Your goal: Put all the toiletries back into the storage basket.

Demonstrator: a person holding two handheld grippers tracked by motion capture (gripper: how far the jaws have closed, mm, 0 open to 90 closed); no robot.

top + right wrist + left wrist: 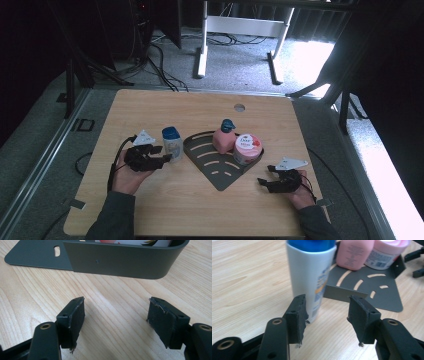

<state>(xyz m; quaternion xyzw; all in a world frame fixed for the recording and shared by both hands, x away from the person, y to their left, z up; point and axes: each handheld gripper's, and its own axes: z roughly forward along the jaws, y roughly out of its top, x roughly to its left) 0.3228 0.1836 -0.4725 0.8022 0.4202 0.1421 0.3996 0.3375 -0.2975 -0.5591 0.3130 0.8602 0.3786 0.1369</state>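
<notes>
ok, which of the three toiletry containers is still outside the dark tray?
The white bottle with the blue cap, upright on bare wood left of the tray. The pink bottle and pink-lidded jar both stand inside it.

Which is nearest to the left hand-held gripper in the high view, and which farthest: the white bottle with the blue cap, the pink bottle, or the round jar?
Measured from the left hand-held gripper:
1. White bottle, right at its jaws, standing on the table beside the tray.
2. Pink bottle, in the grey tray, further right.
3. Round jar, in the tray, right of the pink bottle.
</notes>
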